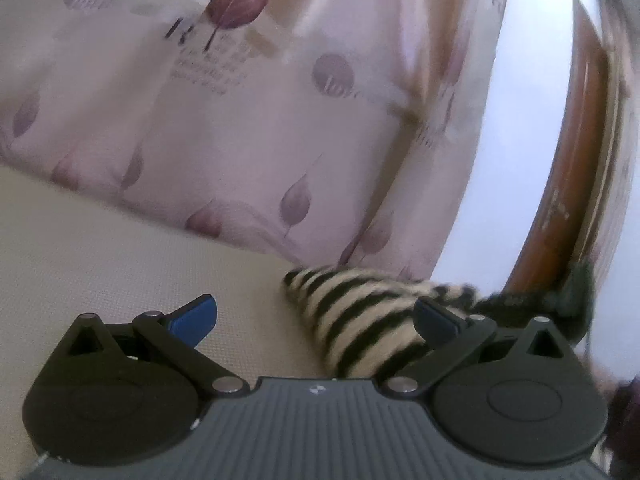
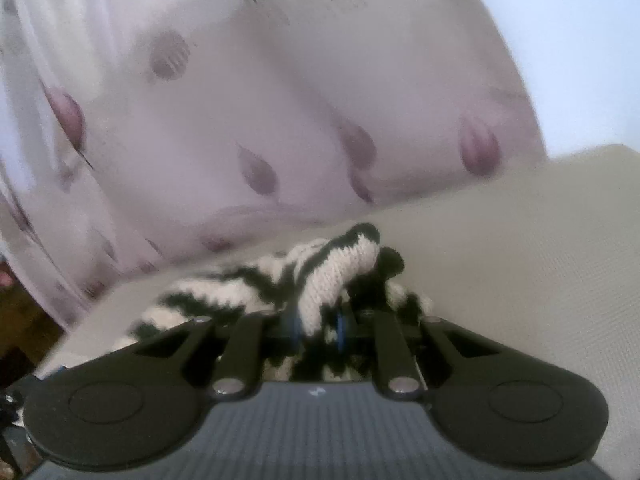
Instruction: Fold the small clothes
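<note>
We clamp the right gripper (image 2: 316,326) on the striped sock (image 2: 336,268); left gripper (image 1: 316,316), jaws apart beside the sock, must grab next.

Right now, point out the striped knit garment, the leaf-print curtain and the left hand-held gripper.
striped knit garment (image 2: 340,276), right wrist view, on the pale band bunched between the pads.
leaf-print curtain (image 1: 248,128), left wrist view, on its middle fold.
left hand-held gripper (image 1: 316,316), left wrist view, midway between its blue fingertips.
</note>
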`<state>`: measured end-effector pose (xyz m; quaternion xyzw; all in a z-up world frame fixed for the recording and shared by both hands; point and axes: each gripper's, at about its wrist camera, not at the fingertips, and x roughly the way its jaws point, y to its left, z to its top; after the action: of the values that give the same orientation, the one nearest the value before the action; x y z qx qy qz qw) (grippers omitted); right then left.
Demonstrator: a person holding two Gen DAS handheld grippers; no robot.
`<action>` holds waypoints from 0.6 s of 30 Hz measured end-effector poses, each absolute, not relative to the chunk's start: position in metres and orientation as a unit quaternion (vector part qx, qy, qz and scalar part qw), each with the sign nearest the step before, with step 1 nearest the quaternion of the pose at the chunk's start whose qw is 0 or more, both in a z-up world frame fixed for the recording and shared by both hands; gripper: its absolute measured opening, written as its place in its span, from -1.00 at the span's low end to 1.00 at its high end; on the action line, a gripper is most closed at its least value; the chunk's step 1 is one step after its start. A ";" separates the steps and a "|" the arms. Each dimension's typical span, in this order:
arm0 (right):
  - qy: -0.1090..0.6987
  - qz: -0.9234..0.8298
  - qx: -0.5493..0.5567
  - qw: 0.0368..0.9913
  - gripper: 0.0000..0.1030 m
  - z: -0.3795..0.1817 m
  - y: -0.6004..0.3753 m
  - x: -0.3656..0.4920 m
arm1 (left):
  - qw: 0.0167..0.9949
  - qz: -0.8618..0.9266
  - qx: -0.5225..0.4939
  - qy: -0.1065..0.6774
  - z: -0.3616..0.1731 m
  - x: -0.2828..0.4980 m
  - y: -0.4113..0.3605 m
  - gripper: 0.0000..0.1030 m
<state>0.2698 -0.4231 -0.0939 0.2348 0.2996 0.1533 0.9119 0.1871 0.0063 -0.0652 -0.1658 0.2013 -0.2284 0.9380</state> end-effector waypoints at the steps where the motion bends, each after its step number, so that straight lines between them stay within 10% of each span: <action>1: 0.297 0.154 0.241 0.911 -0.69 -0.096 -0.425 0.273 | 0.937 -0.235 -0.172 0.196 -0.060 0.190 -0.001 1.00; 11: 0.328 0.123 0.353 0.867 -0.59 -0.135 -0.463 0.272 | 0.925 -0.317 -0.116 0.176 -0.053 0.214 -0.090 0.81; 18: 0.297 0.150 0.215 0.918 -0.56 -0.069 -0.436 0.283 | 0.905 -0.346 -0.099 0.226 -0.087 0.211 -0.112 0.56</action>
<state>0.2827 -0.4359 -0.0686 0.2153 0.2966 0.1504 0.9182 0.2112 -0.1116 -0.0874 -0.0993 0.2257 -0.3460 0.9052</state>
